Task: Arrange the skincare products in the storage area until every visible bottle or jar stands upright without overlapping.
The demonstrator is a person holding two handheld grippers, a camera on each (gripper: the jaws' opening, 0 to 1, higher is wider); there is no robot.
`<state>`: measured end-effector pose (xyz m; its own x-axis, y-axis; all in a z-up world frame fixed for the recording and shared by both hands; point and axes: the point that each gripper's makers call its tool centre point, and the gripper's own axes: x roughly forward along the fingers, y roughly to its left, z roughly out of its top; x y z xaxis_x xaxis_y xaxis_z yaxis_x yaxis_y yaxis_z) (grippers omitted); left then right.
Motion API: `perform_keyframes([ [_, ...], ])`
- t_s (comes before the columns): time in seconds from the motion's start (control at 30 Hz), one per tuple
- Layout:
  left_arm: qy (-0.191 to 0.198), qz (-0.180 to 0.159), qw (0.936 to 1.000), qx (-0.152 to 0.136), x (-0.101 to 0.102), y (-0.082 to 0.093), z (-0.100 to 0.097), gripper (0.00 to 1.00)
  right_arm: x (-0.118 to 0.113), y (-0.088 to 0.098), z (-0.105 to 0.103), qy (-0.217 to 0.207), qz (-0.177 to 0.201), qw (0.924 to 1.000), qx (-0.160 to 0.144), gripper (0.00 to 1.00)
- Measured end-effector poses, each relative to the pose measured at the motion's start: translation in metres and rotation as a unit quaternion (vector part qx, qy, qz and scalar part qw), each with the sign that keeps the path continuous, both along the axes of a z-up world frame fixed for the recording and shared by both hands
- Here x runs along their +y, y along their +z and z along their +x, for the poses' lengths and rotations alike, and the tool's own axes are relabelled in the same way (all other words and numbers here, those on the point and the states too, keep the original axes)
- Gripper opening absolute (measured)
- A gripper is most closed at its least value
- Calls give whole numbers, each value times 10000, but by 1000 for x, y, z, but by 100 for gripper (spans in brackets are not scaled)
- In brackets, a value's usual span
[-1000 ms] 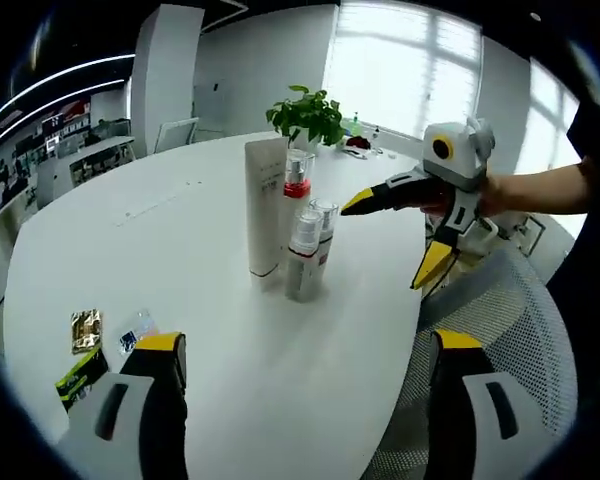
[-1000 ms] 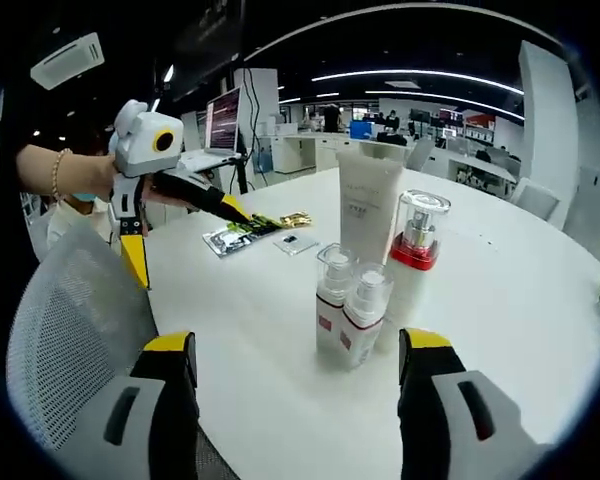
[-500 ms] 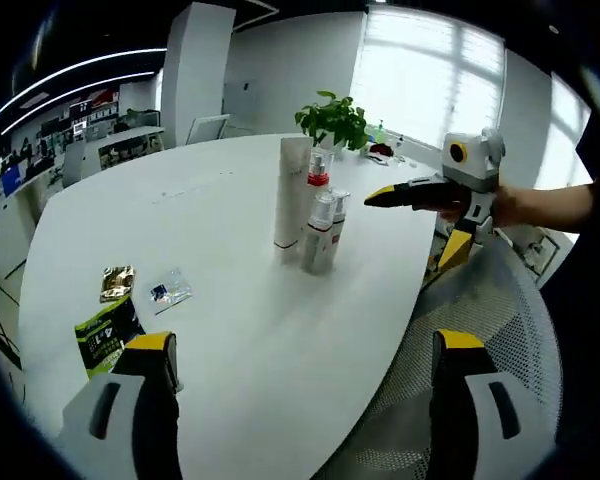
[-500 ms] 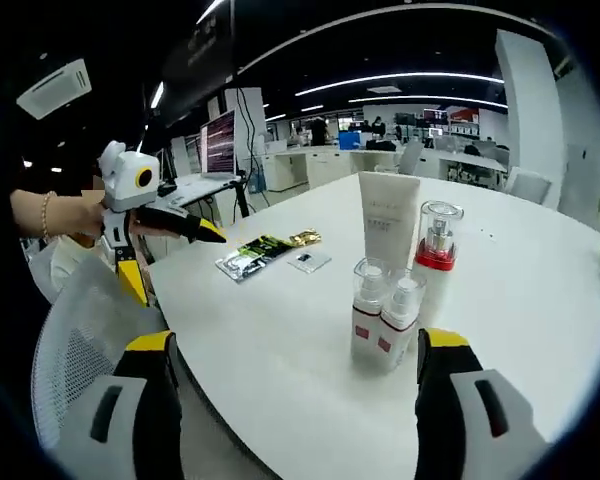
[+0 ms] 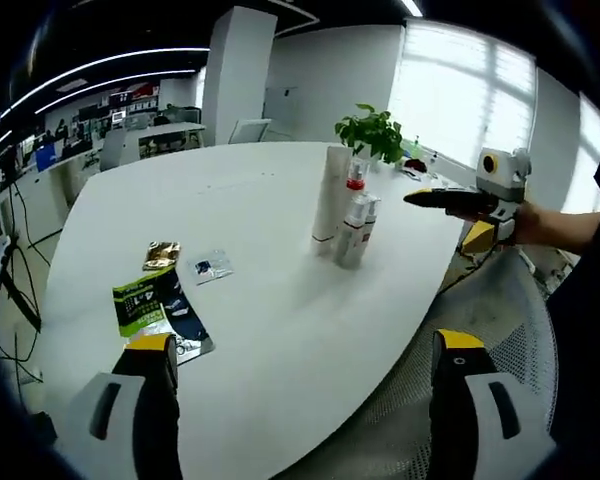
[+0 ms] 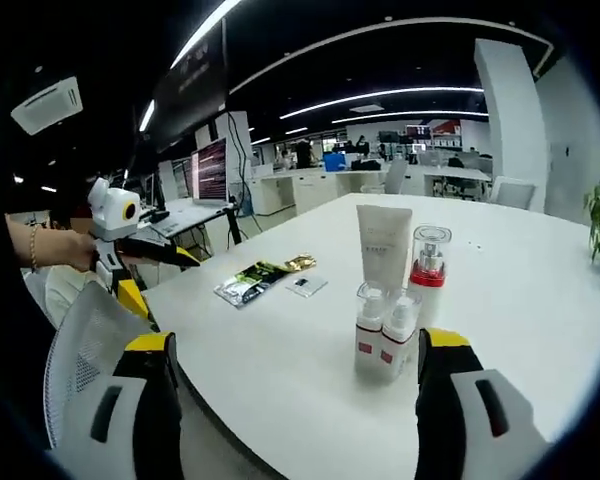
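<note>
Right gripper view shows the tube (image 6: 384,246), pump bottle (image 6: 427,269) and two small bottles (image 6: 384,334) upright on the tabletop (image 6: 280,350), so the arranging looks done, with both tools, left tool (image 5: 298,405) and right tool (image 6: 296,400), gaping and holding nothing.

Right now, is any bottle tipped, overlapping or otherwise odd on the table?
Nothing stands out. The tube, the red-collared pump bottle and two small pump bottles all stand upright in a tight cluster on the table. Sachets lie flat nearby. Both grippers are open, clear of the bottles.
</note>
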<state>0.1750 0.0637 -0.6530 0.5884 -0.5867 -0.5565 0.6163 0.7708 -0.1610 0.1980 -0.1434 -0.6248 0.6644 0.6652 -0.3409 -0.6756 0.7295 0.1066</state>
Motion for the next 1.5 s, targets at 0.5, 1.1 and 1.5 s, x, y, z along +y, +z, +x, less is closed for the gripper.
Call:
perform_keyframes([
  [0.5, 347, 69, 9994, -24, 16, -3, -3, 98, 1, -5, -1, -53, -78, 10000, 21, 99],
  [1.1, 682, 442, 9967, -28, 36, -10, 34, 97, 2, -9, -3, -69, -149, 9998, 116, 99],
  [1.5, 875, 747, 9928, 324, 49, -36, 66, 97, 1, -15, -3, -118, -234, 9994, 226, 99],
])
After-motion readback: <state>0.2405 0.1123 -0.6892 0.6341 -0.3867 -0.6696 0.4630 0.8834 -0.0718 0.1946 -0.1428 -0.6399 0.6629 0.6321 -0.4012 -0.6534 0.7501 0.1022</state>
